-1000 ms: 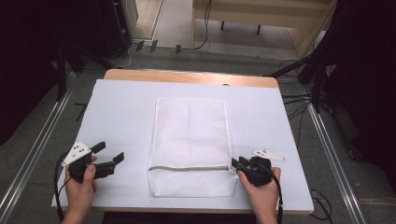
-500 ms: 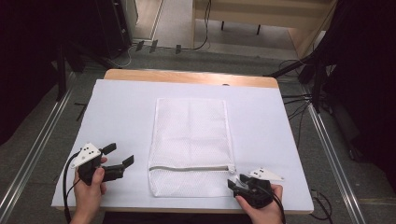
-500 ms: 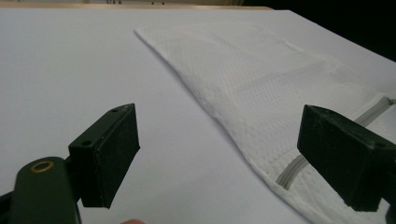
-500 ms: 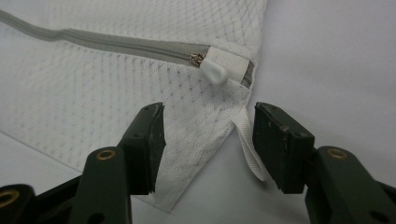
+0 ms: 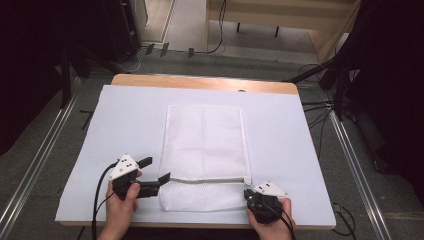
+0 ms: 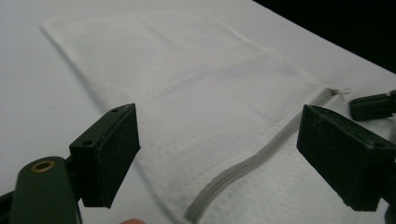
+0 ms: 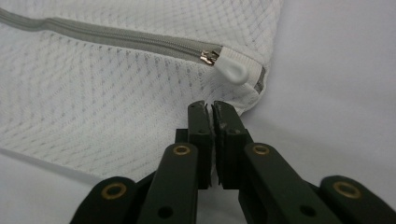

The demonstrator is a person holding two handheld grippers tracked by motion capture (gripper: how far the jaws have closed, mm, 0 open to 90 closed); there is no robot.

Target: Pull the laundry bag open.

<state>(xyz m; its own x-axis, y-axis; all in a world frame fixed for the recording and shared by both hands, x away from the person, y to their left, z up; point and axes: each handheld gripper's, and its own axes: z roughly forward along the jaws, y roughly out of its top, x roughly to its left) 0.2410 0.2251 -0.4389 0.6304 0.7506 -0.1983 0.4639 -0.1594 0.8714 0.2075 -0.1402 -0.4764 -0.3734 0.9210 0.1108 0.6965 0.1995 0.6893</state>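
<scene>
One white mesh bag (image 5: 205,150), one grey zipper (image 7: 116,39). Left gripper (image 5: 155,170) jaws apart at bag's edge; right gripper (image 7: 212,109) just closed, pinching the bag's corner fabric.

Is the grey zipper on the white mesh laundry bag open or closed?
Closed. The grey zipper on the white mesh laundry bag runs as one joined line to its metal slider at the bag's end.
</scene>
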